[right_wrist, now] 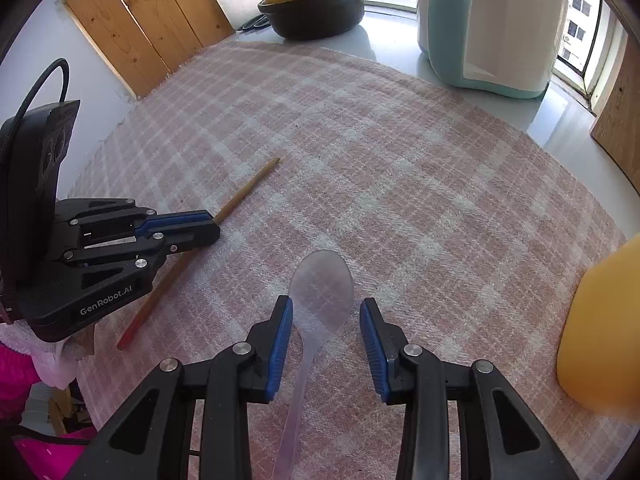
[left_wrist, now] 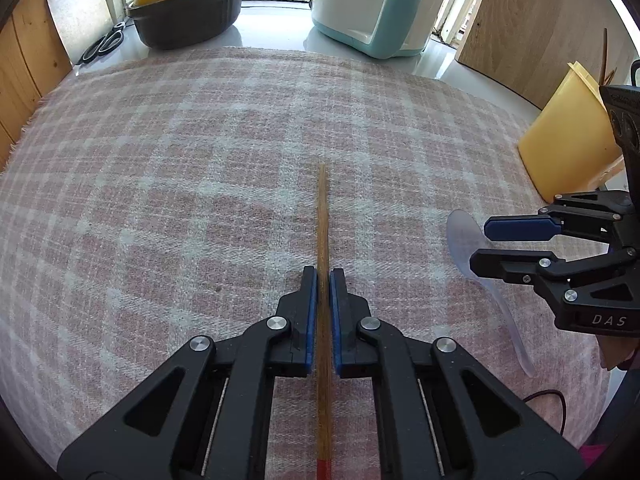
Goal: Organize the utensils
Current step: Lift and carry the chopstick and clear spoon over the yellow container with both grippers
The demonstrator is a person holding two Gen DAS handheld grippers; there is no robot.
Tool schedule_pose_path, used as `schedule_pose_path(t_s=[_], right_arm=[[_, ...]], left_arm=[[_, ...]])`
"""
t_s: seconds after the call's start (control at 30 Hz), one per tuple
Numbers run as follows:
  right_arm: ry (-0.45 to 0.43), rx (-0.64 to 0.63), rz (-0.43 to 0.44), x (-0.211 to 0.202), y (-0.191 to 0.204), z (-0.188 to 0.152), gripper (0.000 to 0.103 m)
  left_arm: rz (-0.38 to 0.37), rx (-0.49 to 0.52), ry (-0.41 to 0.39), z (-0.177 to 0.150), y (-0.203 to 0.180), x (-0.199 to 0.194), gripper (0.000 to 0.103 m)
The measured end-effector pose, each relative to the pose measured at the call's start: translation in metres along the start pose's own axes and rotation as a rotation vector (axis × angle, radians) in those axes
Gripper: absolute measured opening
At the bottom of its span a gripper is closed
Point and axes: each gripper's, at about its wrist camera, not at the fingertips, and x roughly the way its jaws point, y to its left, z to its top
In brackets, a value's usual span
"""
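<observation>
Wooden chopstick [left_wrist: 323, 280] sits between my left gripper [left_wrist: 324, 276] pads, which clamp it; my right gripper [right_wrist: 326, 312], open, straddles the clear spoon [right_wrist: 320, 300].

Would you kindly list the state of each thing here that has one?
Left gripper: closed on the wooden chopstick.
Wooden chopstick with red end: flat on the pink plaid cloth.
Right gripper: open, straddling the spoon.
Translucent plastic spoon: flat on the cloth, ungripped.
Black pot: yellow lid on.
</observation>
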Motion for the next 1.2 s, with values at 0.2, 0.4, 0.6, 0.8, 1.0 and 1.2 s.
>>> schedule_pose_path(t_s=[0.2,0.4,0.6,0.8,1.0,1.2], right_arm=[[0.009,-0.033,-0.018,0.006,0.002,0.002,0.037],[0.004,-0.122,-0.081,0.013,0.025,0.006,0.026],[0.010,-0.119,-0.036,0.015,0.032,0.008,0.003],[-0.011,-0.063,-0.007,0.004,0.024,0.006,0.003],[-0.081,-0.025,-0.012,-0.027,0.016,0.004,0.003],[-0.167,0.004,-0.029,-0.067,0.009,0.004,0.003]], left_arm=[[-0.004,-0.009,-0.005,-0.002,0.000,-0.001,0.004],[-0.007,-0.019,-0.008,-0.002,0.001,-0.002,0.004],[-0.024,-0.044,-0.005,-0.001,0.004,-0.002,0.004],[-0.059,-0.084,-0.011,-0.002,0.008,-0.008,0.004],[-0.094,-0.103,-0.048,0.003,0.004,-0.026,0.004],[-0.123,-0.093,-0.113,0.012,-0.005,-0.053,0.004]])
